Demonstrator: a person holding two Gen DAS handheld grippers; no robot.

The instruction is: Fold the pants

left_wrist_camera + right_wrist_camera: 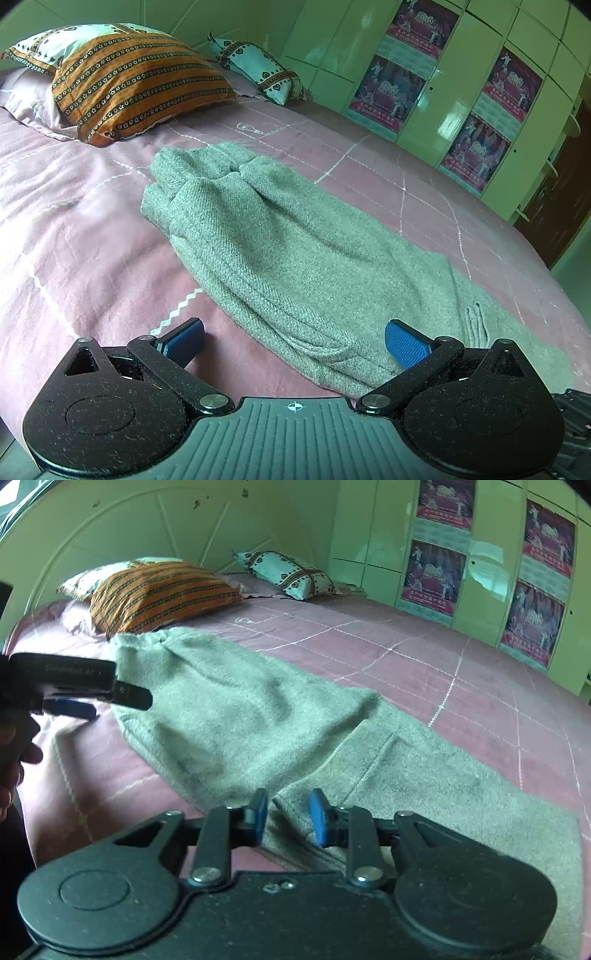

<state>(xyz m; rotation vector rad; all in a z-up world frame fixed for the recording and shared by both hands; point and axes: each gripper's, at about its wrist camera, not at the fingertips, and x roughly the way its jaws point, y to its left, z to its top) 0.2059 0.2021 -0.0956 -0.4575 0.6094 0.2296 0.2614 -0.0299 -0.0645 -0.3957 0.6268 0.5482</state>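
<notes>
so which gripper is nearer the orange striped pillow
Left. The left gripper sits at the pants' far end just below the orange striped pillow; the right gripper is farther back, over their near edge.

Pants [280,236] lie on bed [74,221], pillows [136,81] behind

We see coarse, matt woven cloth in the pants [280,236]. The bedsheet [74,229] looks smooth cotton; the wardrobe [461,74] shines glossy.

The grey pants [424,775] run behind the right gripper's [288,818] body, their near end unseen. A hand [14,746] on the left gripper [110,701] is cut by the frame edge. Wardrobe posters [432,572] carry unreadable print.
</notes>
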